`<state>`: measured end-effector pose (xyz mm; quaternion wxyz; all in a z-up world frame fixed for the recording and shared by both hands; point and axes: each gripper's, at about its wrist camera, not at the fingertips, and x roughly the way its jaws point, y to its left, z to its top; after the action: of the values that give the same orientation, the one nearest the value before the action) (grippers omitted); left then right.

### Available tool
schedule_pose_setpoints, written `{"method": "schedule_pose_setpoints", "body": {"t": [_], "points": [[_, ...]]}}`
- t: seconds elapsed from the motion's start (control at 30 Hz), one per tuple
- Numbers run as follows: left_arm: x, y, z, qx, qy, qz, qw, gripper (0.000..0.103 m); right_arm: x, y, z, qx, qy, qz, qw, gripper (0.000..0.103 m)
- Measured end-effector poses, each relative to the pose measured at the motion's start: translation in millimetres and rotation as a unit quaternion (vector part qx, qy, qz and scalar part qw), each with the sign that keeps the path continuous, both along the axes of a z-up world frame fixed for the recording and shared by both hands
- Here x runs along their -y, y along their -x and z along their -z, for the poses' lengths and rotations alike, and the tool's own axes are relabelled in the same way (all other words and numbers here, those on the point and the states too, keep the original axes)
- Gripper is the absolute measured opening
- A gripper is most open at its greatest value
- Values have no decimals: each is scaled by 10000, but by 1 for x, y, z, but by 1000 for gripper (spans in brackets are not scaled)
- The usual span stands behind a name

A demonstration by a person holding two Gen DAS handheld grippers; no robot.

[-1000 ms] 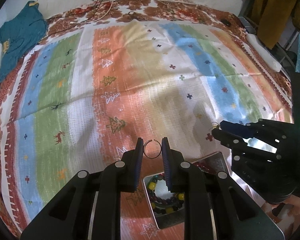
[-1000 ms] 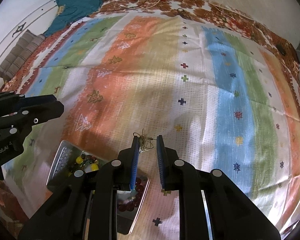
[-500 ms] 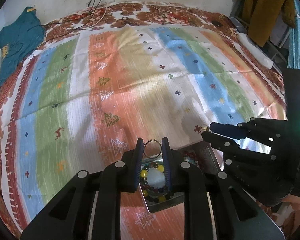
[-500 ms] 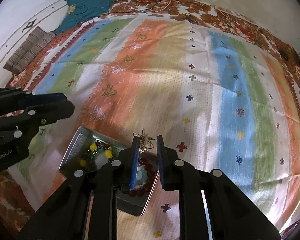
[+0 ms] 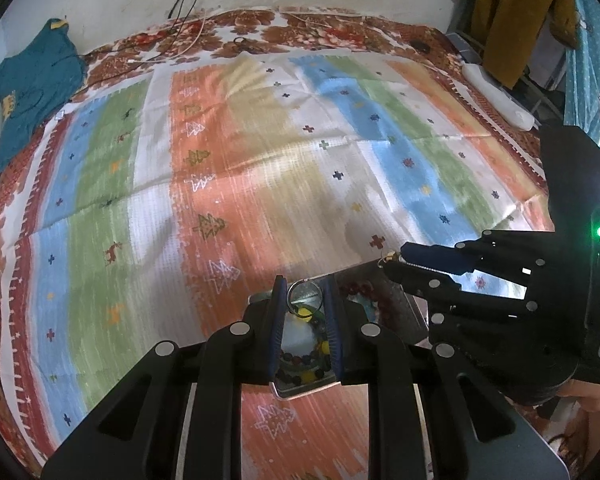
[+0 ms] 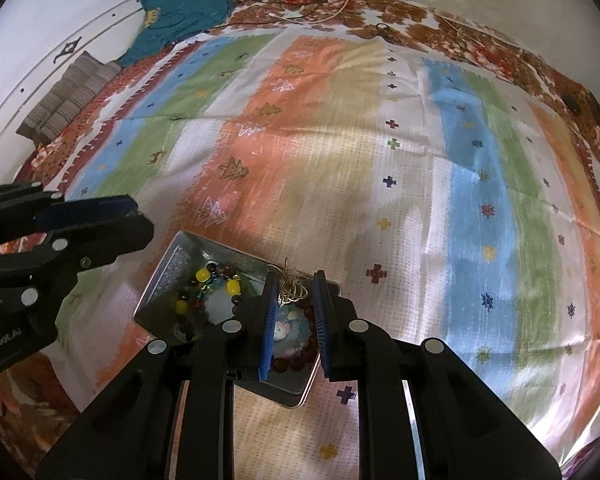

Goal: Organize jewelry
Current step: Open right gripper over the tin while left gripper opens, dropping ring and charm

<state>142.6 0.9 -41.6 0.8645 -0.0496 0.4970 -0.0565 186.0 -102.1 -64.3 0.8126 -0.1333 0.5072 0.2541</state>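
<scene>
My left gripper point(image 5: 305, 292) is shut on a thin silver ring point(image 5: 300, 282), held upright between its blue pads. Beneath it lies an open metal tin point(image 5: 296, 394) with two halves. One half holds a yellow-and-dark bead bracelet point(image 6: 200, 278), the other a red bead bracelet point(image 6: 296, 360). My right gripper point(image 6: 296, 280) is shut on a tangled gold chain point(image 6: 290, 290), hanging over the tin point(image 6: 176, 264). Each gripper also shows in the other's view: the right gripper point(image 5: 396, 262) at the right, the left gripper point(image 6: 134, 214) at the left.
The tin rests on a striped, patterned blanket point(image 5: 260, 168) spread over a bed. A teal garment point(image 5: 32, 92) lies at the far left corner and cables point(image 5: 188, 40) run along the far edge. A white power strip point(image 5: 496, 96) and a hanging mustard cloth point(image 5: 512, 12) are at the right.
Both grippers have drawn back over the blanket with their pieces still held. The tin, earlier below the fingertips in the pictures, now sits right under them.
</scene>
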Motion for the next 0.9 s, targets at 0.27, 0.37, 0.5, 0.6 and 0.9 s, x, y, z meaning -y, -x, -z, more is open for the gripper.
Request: {"method": "schedule_pose_setpoints", "body": {"t": [0.27, 0.37, 0.5, 0.6, 0.9], "points": [[-3, 4, 0, 34, 16, -153, 9999, 29, 2, 8, -6, 175, 50, -11, 9998, 38], [-7, 8, -1, 44, 15, -259, 9997, 31, 7, 10, -6, 165, 41, 49, 9998, 40], [-12, 18, -4, 111, 62, -368, 9992, 40, 15, 16, -10, 208, 0, 108, 9997, 48], [-14, 26, -6, 130, 74, -411, 9990, 46, 19, 22, -14, 249, -37, 124, 9996, 53], [-14, 58, -15, 340, 93, -424, 9985, 65, 32, 47, -27, 348, -248, 91, 9990, 61]]}}
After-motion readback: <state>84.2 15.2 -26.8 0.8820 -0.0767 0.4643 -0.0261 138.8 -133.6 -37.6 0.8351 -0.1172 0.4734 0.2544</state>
